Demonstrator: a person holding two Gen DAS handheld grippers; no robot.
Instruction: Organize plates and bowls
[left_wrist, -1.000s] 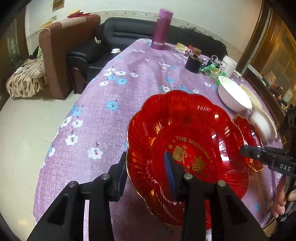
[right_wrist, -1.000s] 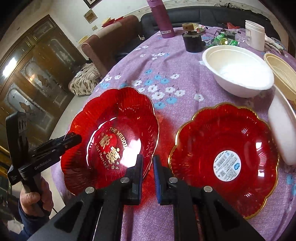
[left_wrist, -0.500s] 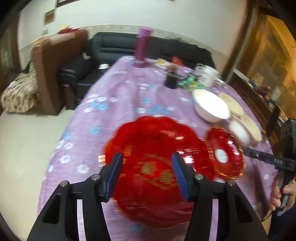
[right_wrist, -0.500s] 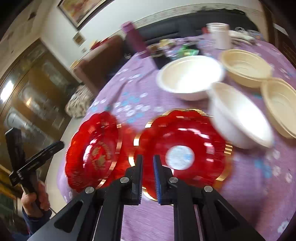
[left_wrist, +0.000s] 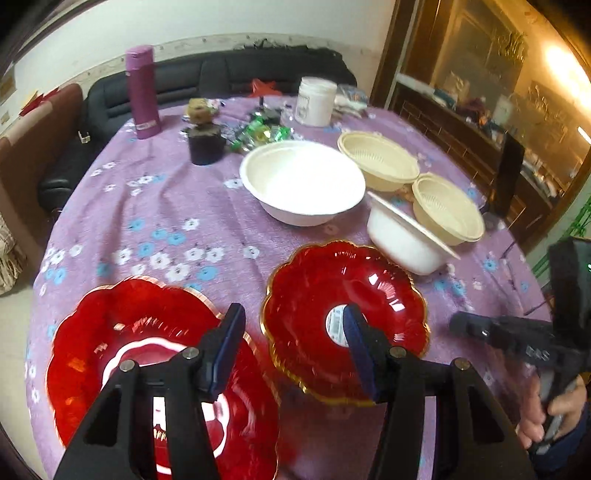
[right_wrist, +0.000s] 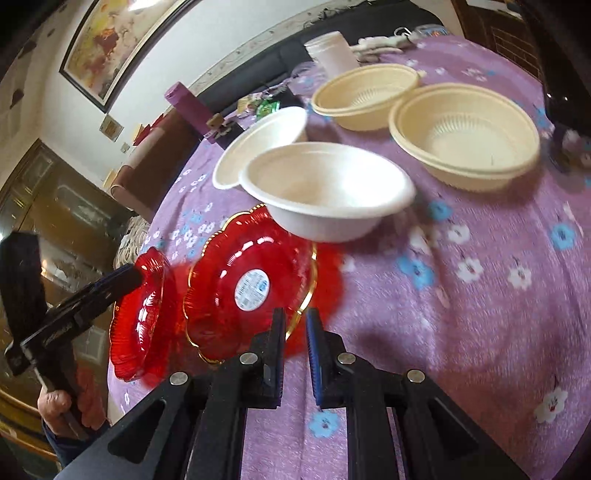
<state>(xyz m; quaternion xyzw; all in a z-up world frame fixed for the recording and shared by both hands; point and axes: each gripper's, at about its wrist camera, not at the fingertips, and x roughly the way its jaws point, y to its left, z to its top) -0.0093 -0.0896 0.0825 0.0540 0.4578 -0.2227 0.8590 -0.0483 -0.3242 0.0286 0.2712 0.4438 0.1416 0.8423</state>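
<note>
Two red scalloped plates lie side by side on the purple flowered cloth: a large red plate (left_wrist: 122, 354) (right_wrist: 142, 314) and a smaller red plate with a white sticker (left_wrist: 332, 295) (right_wrist: 236, 280). My left gripper (left_wrist: 293, 347) hangs open above the gap between them, nothing between its pads; in the right wrist view the left gripper (right_wrist: 125, 277) hovers over the large plate. My right gripper (right_wrist: 295, 332) is shut and empty at the near rim of the sticker plate, and the right gripper (left_wrist: 458, 325) shows from the side. A small white bowl (left_wrist: 402, 243) (right_wrist: 328, 192) sits tilted beside the sticker plate.
Farther back stand a large white bowl (left_wrist: 303, 181) (right_wrist: 258, 144) and two cream bowls (left_wrist: 380, 158) (left_wrist: 447, 206). A purple flask (left_wrist: 142, 92), a dark cup (left_wrist: 205, 144), a white jar (left_wrist: 316, 99) and sweets crowd the far edge. A hand (left_wrist: 554, 413) holds the right gripper.
The left gripper let go of the large red plate's rim, opened and swung right. The right gripper, still shut, moved right from between the plates toward the bowls.
</note>
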